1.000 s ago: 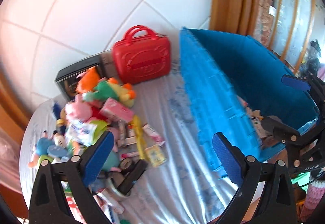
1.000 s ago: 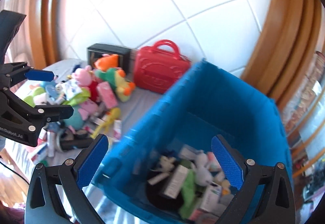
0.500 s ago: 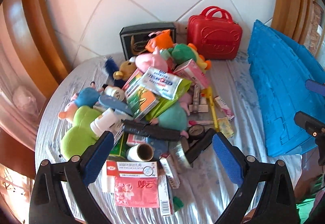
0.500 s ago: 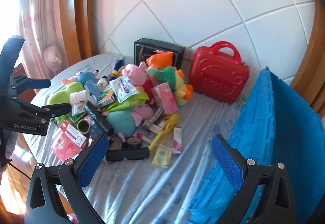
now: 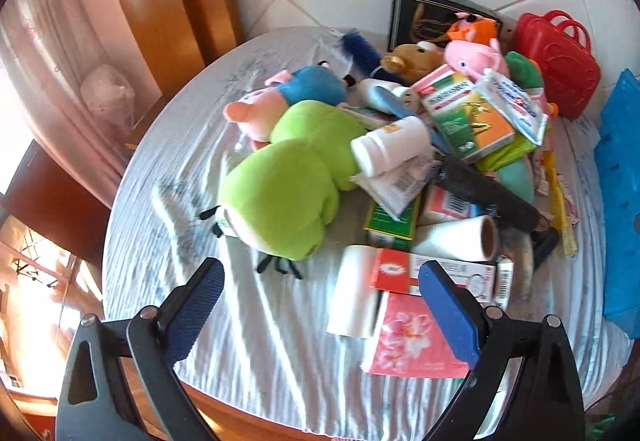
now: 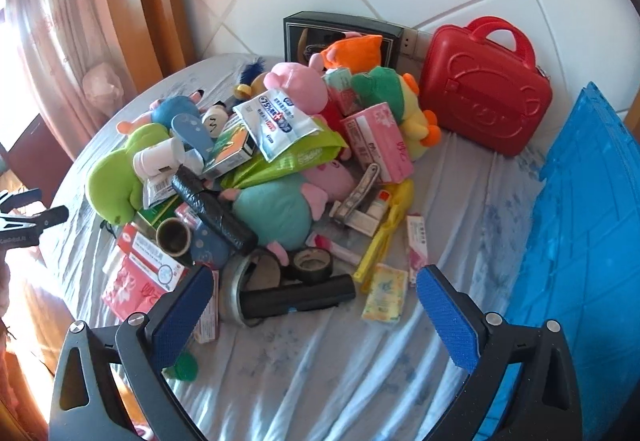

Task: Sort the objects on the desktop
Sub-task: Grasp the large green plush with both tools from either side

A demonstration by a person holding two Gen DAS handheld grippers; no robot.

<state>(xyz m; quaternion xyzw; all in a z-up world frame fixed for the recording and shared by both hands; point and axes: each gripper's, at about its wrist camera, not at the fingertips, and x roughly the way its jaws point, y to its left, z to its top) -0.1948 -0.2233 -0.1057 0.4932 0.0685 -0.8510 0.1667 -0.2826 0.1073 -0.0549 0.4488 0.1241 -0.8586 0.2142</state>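
A heap of plush toys, boxes, tubes and tape rolls lies on the cloth-covered round table [image 5: 248, 325]. A green plush [image 5: 288, 185] is at the heap's near left edge, also in the right wrist view [image 6: 114, 177]. A pink tissue pack [image 5: 412, 337] and a paper roll [image 5: 460, 237] lie near my left gripper [image 5: 324, 305], which is open and empty just above the table's front. My right gripper [image 6: 312, 313] is open and empty, above a black torch [image 6: 296, 299] and tape roll [image 6: 312, 265]. A blue crate [image 6: 580, 225] stands on the right.
A red toy suitcase [image 6: 484, 101] and a black box [image 6: 340, 37] stand against the tiled wall behind the heap. Wooden frame and curtain on the left. The left gripper's tip shows at the right wrist view's left edge [image 6: 28, 217].
Both grippers have swung left, away from the blue crate and toward the heap. The left one has come lower and closer to the green plush. Both stay open.
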